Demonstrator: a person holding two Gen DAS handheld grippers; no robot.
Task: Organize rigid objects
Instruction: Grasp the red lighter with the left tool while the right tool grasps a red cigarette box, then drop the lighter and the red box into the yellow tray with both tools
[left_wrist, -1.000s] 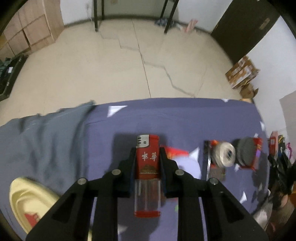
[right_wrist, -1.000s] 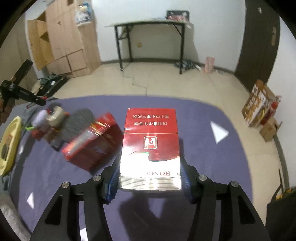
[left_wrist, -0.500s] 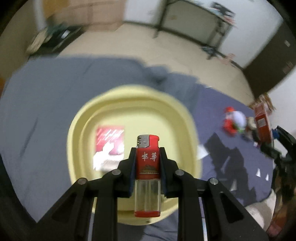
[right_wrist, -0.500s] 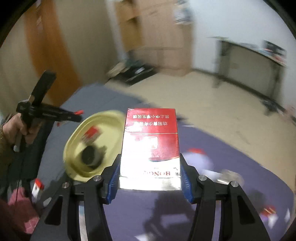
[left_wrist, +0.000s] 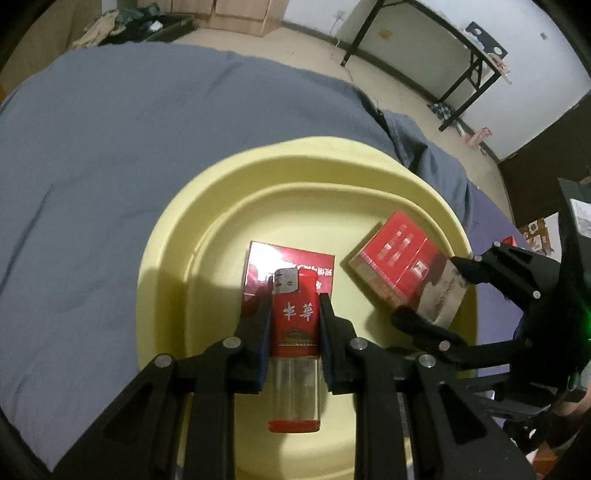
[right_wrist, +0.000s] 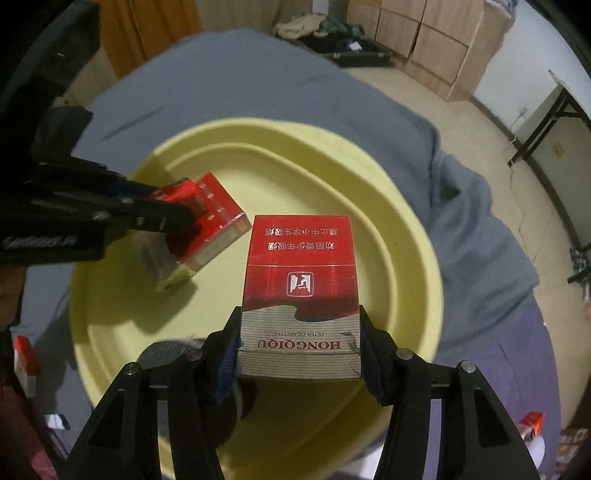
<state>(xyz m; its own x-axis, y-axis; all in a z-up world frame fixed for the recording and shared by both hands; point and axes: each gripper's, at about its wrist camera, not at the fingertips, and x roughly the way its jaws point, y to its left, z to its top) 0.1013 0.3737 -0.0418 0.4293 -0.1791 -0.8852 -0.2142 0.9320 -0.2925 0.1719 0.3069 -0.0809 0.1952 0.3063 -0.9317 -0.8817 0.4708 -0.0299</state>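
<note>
Left tongs (left_wrist: 294, 306) clamping a red lighter (left_wrist: 294, 319) over the yellow basin (left_wrist: 177, 229), right tongs (right_wrist: 298, 332) clamping a red cigarette pack (right_wrist: 300, 280), another red pack (left_wrist: 291, 258) lying inside, grey-blue cloth (left_wrist: 92, 147) spreading beyond

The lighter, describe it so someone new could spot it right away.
Find the big pale yellow basin on the blue-grey bedspread. Above it, the left tool pinches the lighter. Unlike the red cigarette packs nearby, it is slim, with a metal top and clear lower half.
</note>
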